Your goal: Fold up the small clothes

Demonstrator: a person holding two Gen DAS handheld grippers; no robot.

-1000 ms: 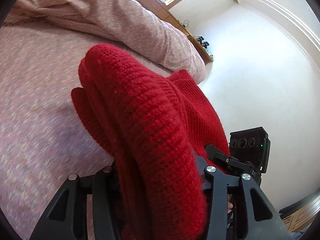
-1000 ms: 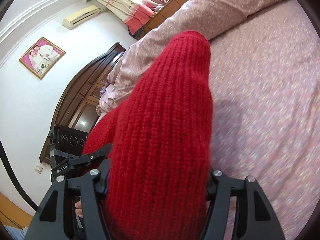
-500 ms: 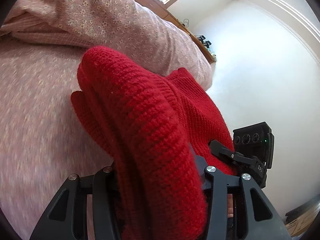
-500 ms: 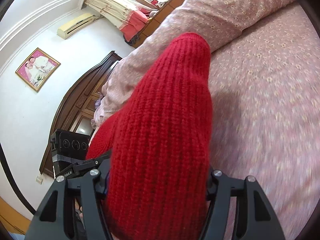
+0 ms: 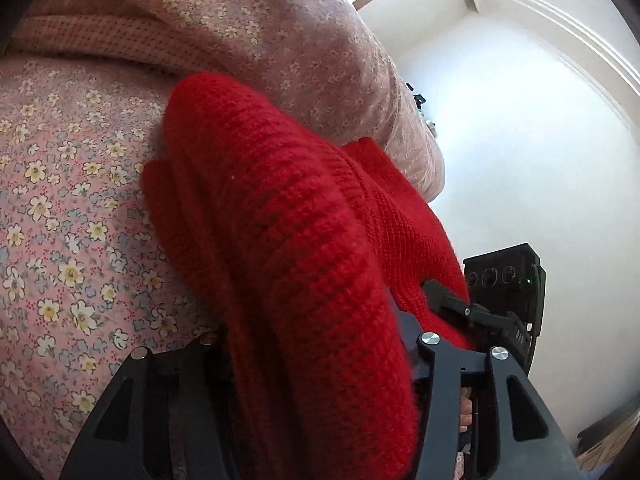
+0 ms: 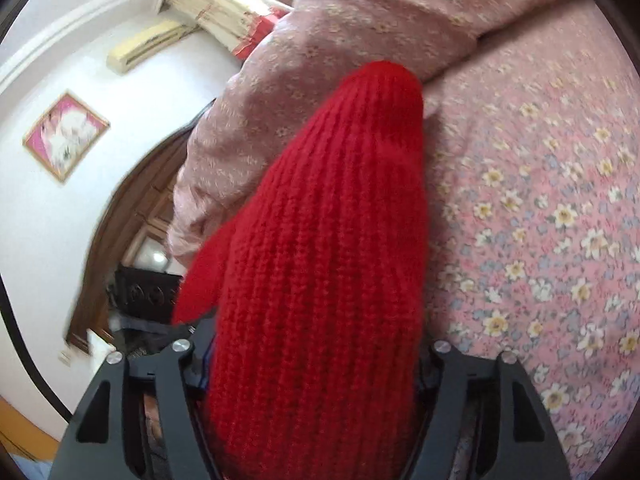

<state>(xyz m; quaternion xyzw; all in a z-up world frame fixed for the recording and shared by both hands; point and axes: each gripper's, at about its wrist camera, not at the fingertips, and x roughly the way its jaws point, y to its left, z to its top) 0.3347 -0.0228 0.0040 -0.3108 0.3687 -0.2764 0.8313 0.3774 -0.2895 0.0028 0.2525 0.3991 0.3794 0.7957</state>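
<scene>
A red knitted garment (image 5: 288, 240) is held between both grippers just above a pink floral bedsheet (image 5: 60, 220). My left gripper (image 5: 320, 380) is shut on one bunched edge of it, and its fingertips are buried in the wool. My right gripper (image 6: 316, 380) is shut on another bunched edge of the garment (image 6: 328, 260), which drapes forward over the jaws and hides the fingertips. The other gripper's black body shows in each view, to the right in the left wrist view (image 5: 504, 292) and to the left in the right wrist view (image 6: 140, 292).
A rolled pink floral quilt (image 5: 280, 40) lies along the far side of the bed, also in the right wrist view (image 6: 320, 60). White walls, a framed picture (image 6: 66, 134), an air conditioner (image 6: 148, 46) and a dark wooden wardrobe (image 6: 132, 220) stand beyond the bed.
Both grippers have moved with the red garment down and forward, closer to the bedsheet and the rolled quilt. Both stay shut on it.
</scene>
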